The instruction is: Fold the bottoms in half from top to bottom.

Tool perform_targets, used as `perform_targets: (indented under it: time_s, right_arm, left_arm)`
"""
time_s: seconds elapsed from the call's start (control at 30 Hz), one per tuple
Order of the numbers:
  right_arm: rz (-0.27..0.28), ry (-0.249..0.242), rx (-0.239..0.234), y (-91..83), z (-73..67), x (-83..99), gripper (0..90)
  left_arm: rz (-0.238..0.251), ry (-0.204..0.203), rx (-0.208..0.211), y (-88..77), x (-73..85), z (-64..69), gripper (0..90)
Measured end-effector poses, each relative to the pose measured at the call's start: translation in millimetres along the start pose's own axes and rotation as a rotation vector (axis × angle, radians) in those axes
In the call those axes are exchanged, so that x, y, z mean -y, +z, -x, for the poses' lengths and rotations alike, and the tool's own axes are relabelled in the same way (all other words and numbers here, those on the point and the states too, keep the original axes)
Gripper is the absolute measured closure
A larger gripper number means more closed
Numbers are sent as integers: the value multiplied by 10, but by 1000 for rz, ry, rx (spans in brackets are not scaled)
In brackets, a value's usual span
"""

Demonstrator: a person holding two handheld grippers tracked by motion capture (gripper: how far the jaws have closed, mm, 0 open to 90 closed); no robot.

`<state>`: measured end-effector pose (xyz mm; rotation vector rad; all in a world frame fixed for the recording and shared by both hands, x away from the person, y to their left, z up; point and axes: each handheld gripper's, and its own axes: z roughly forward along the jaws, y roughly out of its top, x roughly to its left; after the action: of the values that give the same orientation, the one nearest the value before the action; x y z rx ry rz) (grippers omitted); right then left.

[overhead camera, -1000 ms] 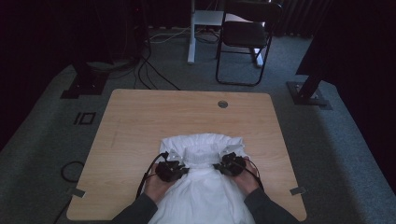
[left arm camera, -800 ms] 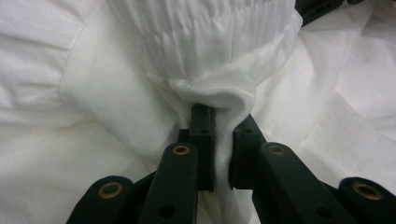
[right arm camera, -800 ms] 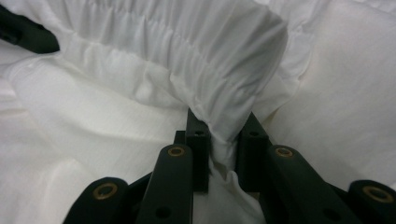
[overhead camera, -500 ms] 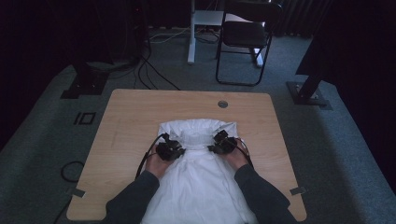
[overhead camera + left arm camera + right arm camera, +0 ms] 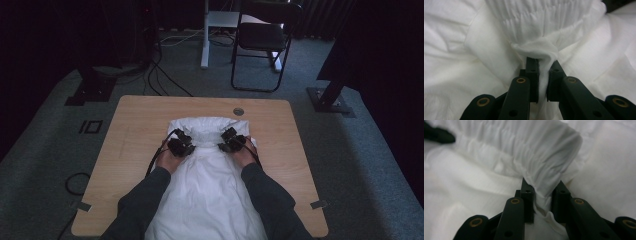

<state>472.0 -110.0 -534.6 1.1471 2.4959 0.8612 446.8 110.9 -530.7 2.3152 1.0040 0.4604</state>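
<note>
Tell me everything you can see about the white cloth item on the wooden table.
The white cloth item looks like soft, wrinkled fabric. It lies along the middle of the light wooden table, reaching its near edge. Its far end has a gathered, pleated band. The left gripper and the right gripper each pinch a fold by this band, jaws closed on it.

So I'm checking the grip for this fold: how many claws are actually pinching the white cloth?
2. The left claw pinches a fold by the gathered band; the right claw pinches that band on the other side. Both sit at the far end of the cloth.
</note>
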Motion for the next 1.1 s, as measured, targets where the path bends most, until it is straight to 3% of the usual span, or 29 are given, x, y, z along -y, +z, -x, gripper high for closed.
perform_targets:
  time_s: [0.2, 0.33, 0.43, 0.57, 0.67, 0.7, 0.93, 1.03, 1.1]
  right_arm:
    - [13, 92, -20, 63, 52, -72, 747]
    - [34, 84, -28, 89, 51, -82, 748]
    - [56, 138, -21, 121, 106, -97, 752]
    - [68, 133, -4, 82, 97, -127, 788]
    - [142, 144, -29, -122, 120, -148, 793]
    - [165, 141, -33, -185, 129, -157, 793]
    - [383, 90, -55, -937, 102, -271, 795]
    - [464, 37, -53, -1293, 10, -286, 796]
    - [500, 7, -57, -1495, -77, -254, 797]
  left_arm:
    - [-2, -14, -19, 64, -66, -165, 832]
    - [-4, -42, -34, 108, -118, -232, 831]
    - [-4, -62, -52, 139, -170, -229, 835]
    - [24, -97, -31, 69, -172, -248, 851]
    - [117, -132, 0, -135, -203, -262, 861]
    - [170, -144, 15, -252, -234, -248, 861]
    - [403, -90, 36, -1018, -400, -60, 861]
    - [485, -49, 61, -1360, -389, 72, 861]
    - [510, -29, 73, -1503, -339, 148, 860]
